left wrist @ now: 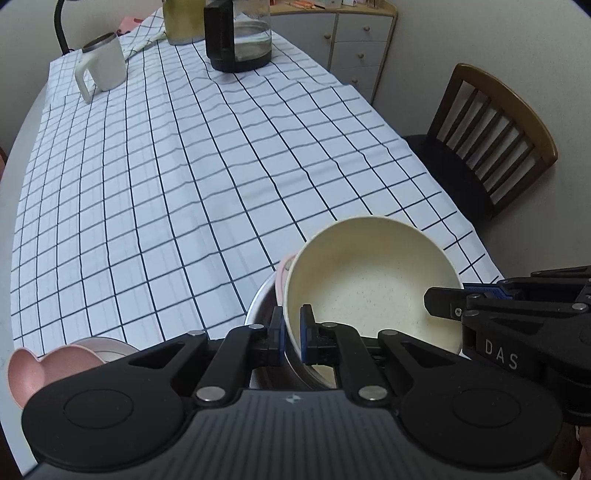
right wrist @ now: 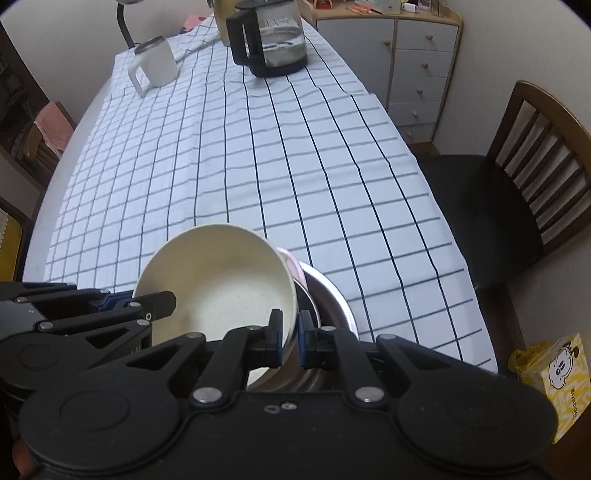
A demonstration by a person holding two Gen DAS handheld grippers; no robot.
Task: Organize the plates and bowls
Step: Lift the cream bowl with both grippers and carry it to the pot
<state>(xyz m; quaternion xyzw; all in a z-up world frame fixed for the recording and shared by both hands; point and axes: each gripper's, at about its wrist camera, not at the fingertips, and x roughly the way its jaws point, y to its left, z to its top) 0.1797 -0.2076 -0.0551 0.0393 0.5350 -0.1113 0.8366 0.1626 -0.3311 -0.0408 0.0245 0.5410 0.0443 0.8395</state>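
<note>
A cream bowl (left wrist: 369,280) tilts over a steel bowl (left wrist: 260,306), with a pink bowl's rim (left wrist: 283,267) showing between them. My left gripper (left wrist: 291,323) is shut on the cream bowl's left rim. At the opposite side, my right gripper (left wrist: 454,295) is shut on the right rim. In the right wrist view the cream bowl (right wrist: 218,288) is pinched by the right gripper (right wrist: 290,326), and the left gripper (right wrist: 147,297) grips its other edge. The steel bowl (right wrist: 332,301) and pink rim (right wrist: 294,264) lie under it at the table's near right corner.
A pink heart-shaped dish (left wrist: 27,369) and a pale bowl (left wrist: 110,347) sit near left. A white mug (left wrist: 105,66), a glass carafe (left wrist: 240,37) and a yellowish jar (left wrist: 181,22) stand at the far end. A wooden chair (right wrist: 517,184), drawers (right wrist: 421,66) and a yellow box (right wrist: 554,376) are right.
</note>
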